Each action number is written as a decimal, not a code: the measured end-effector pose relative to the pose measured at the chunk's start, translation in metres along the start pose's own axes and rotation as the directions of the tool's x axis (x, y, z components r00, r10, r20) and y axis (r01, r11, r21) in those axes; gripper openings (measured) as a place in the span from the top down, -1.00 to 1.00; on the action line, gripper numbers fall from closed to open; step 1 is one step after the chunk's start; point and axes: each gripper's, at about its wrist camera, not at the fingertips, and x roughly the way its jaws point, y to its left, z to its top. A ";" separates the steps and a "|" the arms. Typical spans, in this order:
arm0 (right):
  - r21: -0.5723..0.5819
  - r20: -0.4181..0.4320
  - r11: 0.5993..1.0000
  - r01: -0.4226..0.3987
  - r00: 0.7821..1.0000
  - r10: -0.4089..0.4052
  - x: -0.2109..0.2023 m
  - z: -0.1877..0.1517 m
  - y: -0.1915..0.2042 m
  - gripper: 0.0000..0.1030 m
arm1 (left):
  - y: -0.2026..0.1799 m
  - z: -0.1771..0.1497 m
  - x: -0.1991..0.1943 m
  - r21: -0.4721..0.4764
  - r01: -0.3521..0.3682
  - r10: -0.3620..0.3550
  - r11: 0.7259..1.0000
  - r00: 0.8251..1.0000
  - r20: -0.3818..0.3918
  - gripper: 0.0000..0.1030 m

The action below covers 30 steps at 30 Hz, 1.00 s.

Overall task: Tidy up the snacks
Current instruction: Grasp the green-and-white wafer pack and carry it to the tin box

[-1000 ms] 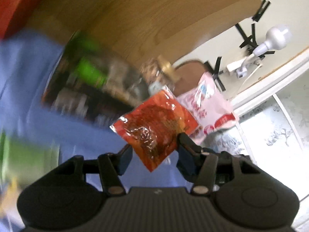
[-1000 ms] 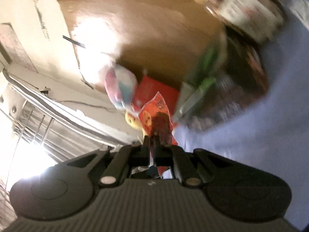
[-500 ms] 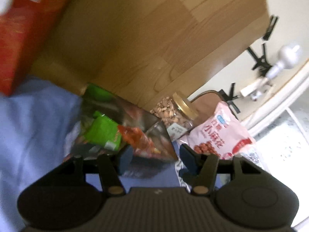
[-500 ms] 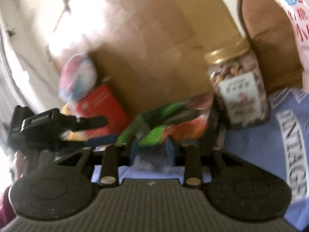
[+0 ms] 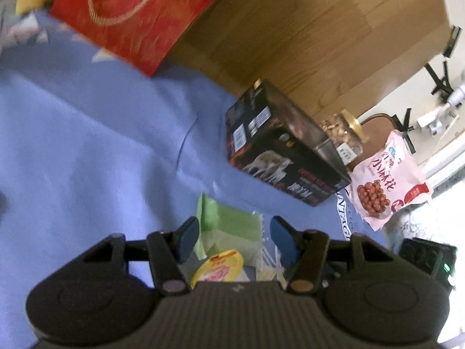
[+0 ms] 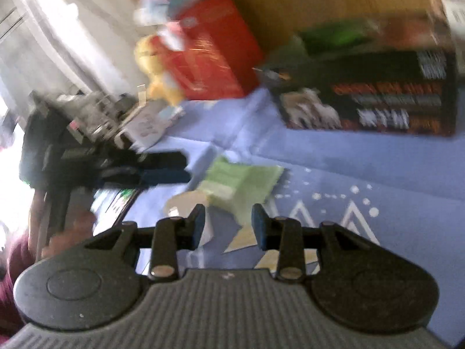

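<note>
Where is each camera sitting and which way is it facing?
Left wrist: on the left gripper, jaws apart, looking down across the blue cloth at a light green snack packet and black printed box.
Right wrist: on the right gripper, jaws opening with nothing between them, facing the same packet; the left gripper and a hand show at left.
Shared: packet, box, cloth, red gift bag.

Matt blue cloth [image 5: 87, 133]; wood-grain panel [image 5: 319, 29]; glossy plastic pink bag [image 5: 386, 180]; shiny black carton [image 5: 279, 148].
</note>
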 end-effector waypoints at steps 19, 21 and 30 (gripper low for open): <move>0.266 0.175 0.943 -0.201 0.972 0.158 -0.013 0.036 -0.031 0.53 | -0.037 0.028 0.023 0.004 0.172 -0.172 0.985 0.985 -0.010 0.49; 0.233 0.228 0.949 -0.212 0.961 0.158 -0.026 0.052 -0.032 0.52 | -0.057 0.044 0.024 0.040 0.184 -0.185 0.982 0.983 0.011 0.49; 0.132 0.249 0.991 0.014 0.967 -0.046 -0.018 0.110 -0.047 0.45 | -0.092 0.089 0.085 0.087 0.056 -0.062 0.995 0.996 0.071 0.40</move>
